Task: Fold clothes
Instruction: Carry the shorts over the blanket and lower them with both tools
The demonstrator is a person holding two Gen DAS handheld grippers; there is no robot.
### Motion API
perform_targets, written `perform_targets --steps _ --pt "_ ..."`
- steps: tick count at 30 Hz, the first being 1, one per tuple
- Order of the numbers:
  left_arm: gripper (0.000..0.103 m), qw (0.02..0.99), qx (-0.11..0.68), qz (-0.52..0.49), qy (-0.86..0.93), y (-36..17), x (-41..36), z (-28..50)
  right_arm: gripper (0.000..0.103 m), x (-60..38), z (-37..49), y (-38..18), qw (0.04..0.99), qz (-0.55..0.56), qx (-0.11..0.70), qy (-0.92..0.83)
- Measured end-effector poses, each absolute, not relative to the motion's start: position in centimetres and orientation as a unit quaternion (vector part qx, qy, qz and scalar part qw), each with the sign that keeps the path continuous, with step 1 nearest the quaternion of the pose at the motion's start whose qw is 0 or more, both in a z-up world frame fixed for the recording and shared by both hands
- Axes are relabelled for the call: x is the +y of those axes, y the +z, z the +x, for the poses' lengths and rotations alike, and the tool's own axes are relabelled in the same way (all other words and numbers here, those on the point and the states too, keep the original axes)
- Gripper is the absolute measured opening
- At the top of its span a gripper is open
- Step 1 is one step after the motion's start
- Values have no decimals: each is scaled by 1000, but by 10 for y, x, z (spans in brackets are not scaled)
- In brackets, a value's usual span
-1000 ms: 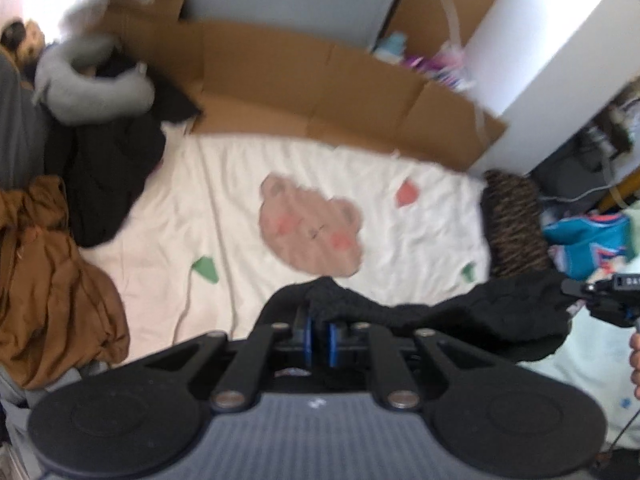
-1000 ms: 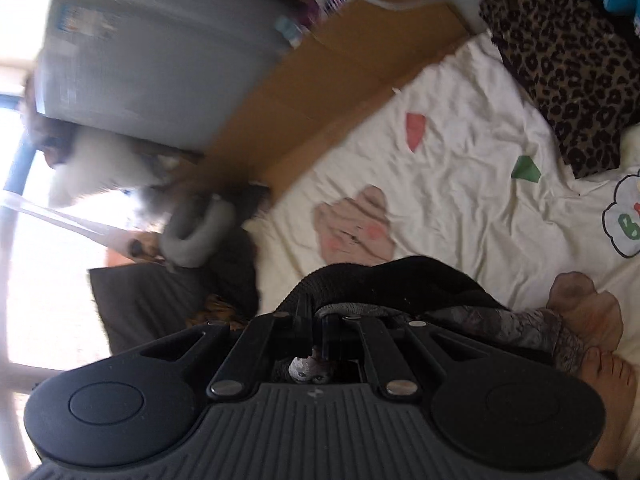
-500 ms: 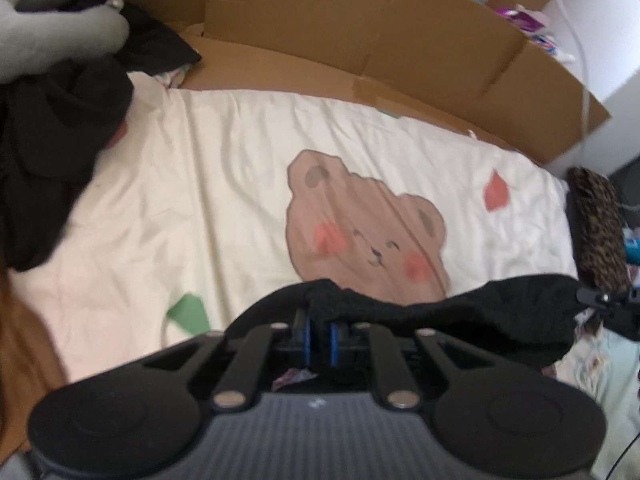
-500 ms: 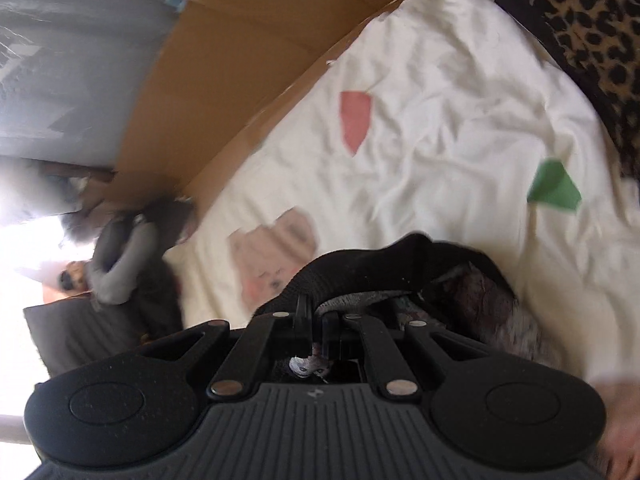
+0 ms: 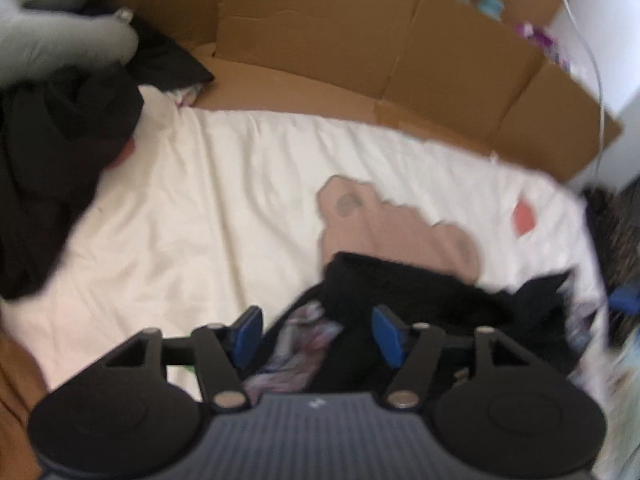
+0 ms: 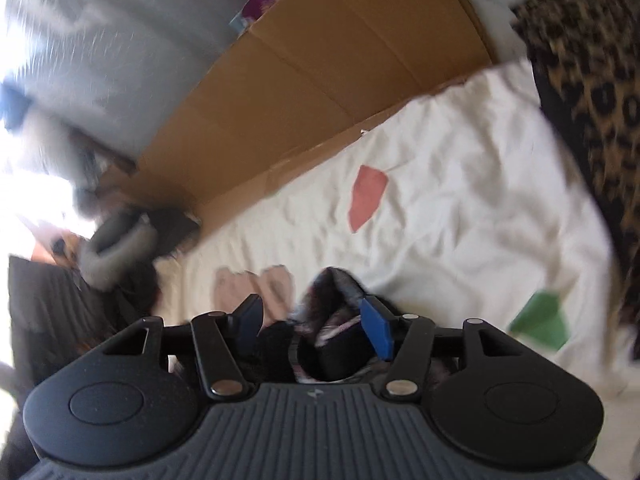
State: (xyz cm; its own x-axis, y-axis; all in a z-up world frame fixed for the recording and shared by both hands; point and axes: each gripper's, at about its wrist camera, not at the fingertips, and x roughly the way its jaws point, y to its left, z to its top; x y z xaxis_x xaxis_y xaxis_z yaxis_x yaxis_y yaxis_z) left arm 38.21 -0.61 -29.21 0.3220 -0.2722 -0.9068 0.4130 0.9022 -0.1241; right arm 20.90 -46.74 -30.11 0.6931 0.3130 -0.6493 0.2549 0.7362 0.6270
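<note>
A flattened brown cardboard box (image 5: 360,52) lies open along the top of the left wrist view, its flaps spread behind the white bed sheet with a bear print (image 5: 224,216); nothing can be made out inside it; at the upper left of that frame a heap of black and grey clothes (image 5: 60,120) spills onto the sheet, and a leopard-print fabric (image 6: 592,92) fills the upper right of the right wrist view.

The left tongs (image 5: 316,334) sit at the lower middle of their frame, blue pads apart and opening; the black knitted garment with a pale patterned lining (image 5: 400,296) lies between and beyond them on the sheet, over the bear print's lower edge, and the pads do not press on it.

The right tongs (image 6: 310,328) are likewise spread and opening at the lower middle of their frame; a bunched end of the same garment (image 6: 332,332) lies between the pads, loose, resting on the sheet.
</note>
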Motion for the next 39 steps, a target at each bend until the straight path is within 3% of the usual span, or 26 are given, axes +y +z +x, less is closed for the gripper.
perform_targets --steps 4,16,20,32,39 --pt "66 804 551 128 -184 -318 -8 388 62 -469 224 -307 866 282 413 18" --pt "72 804 531 135 -231 -353 -17 402 64 -413 276 -299 875 43 457 152" --pt "72 805 537 113 -227 -358 -14 406 64 -384 289 -298 853 -71 473 211" --pt "72 809 535 58 -236 -361 8 401 64 -326 293 -288 775 -269 474 320" --pt "70 807 536 36 -245 -362 16 399 64 -294 292 -312 708 -382 477 353"
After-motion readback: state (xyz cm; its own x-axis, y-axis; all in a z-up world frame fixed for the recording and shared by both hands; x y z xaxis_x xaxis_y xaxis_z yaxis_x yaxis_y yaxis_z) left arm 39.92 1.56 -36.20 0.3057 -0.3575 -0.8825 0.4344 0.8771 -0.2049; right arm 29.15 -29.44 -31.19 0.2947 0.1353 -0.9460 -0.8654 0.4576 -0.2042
